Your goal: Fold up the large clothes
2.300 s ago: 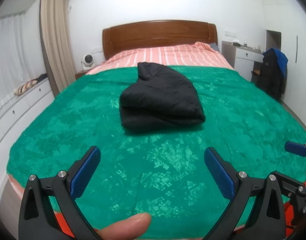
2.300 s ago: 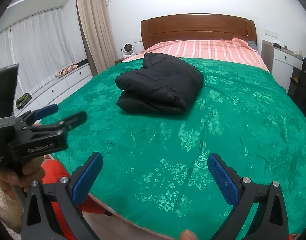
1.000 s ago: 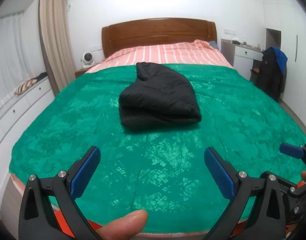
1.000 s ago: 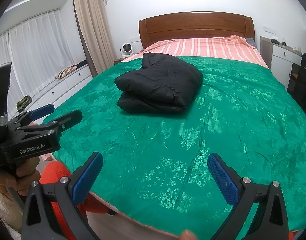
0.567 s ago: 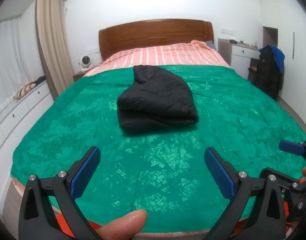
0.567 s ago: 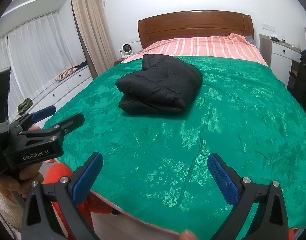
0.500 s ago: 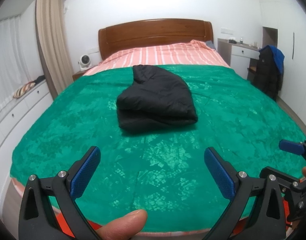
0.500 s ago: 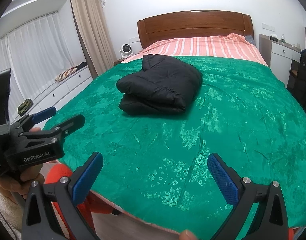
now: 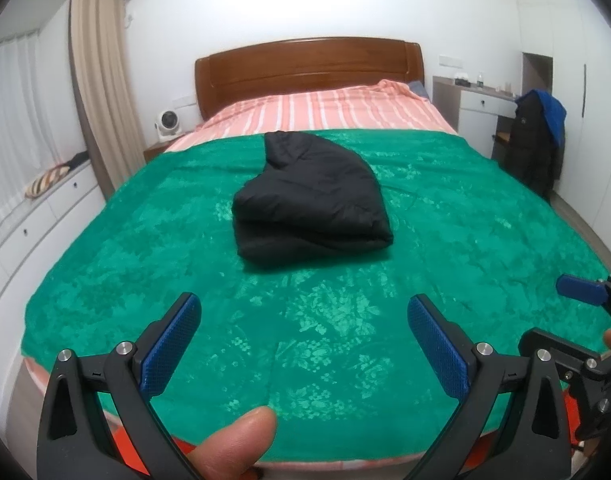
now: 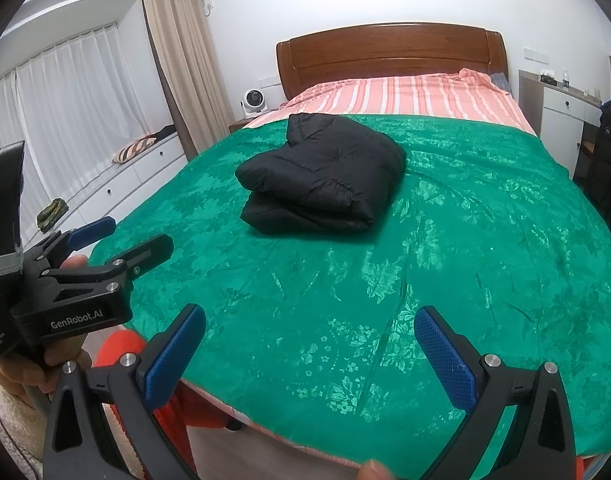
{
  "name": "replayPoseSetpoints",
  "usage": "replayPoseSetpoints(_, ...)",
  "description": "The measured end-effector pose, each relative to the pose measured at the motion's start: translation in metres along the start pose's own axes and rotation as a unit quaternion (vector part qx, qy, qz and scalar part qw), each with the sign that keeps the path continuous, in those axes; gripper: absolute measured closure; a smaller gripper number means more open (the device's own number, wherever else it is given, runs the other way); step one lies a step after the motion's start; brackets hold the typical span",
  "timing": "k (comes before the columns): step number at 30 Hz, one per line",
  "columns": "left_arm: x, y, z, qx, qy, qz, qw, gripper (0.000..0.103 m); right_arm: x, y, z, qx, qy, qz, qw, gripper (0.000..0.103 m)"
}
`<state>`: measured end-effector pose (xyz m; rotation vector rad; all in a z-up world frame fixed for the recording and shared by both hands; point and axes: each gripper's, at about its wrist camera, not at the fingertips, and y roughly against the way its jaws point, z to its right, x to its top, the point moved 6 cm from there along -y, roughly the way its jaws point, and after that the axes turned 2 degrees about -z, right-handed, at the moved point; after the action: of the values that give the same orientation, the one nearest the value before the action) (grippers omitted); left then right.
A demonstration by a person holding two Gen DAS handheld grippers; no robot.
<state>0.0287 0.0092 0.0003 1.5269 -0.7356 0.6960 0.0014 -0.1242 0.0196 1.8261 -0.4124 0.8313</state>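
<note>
Folded black jacket (image 9: 309,204) on green bedspread (image 9: 465,220)

Plain white walls (image 9: 305,0) enclose the room. A wide bed under a green floral-patterned bedspread (image 9: 145,248) fills the middle, with a pink striped sheet (image 9: 329,112) and a dark wooden headboard (image 9: 305,64) at the far end. On the left hang sheer white curtains (image 10: 73,96) and a beige drape (image 9: 101,80) above low white drawer cabinets (image 9: 33,224). A small white fan (image 9: 167,122) stands far left. A white desk (image 9: 477,104) stands far right.
</note>
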Motion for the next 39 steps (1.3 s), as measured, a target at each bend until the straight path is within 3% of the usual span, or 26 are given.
replayPoseSetpoints(11,0.004,-0.002,0.000,0.005,0.001,-0.004,1.0000,0.000,0.007,0.001,0.005,-0.008,0.000,0.006,1.000,0.000)
replayPoseSetpoints(19,0.017,-0.006,0.000,0.020,-0.001,-0.007,0.9998,0.000,0.038,0.009,0.021,-0.058,-0.002,0.025,0.998,0.000)
replayPoseSetpoints(25,0.011,-0.012,0.003,0.032,-0.015,-0.014,0.9993,0.000,0.040,0.002,0.031,-0.097,-0.009,0.008,0.995,0.000)
replayPoseSetpoints(30,0.012,-0.013,0.004,0.034,-0.013,-0.012,0.9992,0.000,0.041,0.003,0.032,-0.141,0.021,0.006,0.990,0.000)
replayPoseSetpoints(39,0.020,-0.003,0.003,0.040,-0.012,0.001,0.9991,0.000,0.043,0.005,0.030,-0.156,0.037,0.003,0.987,0.000)
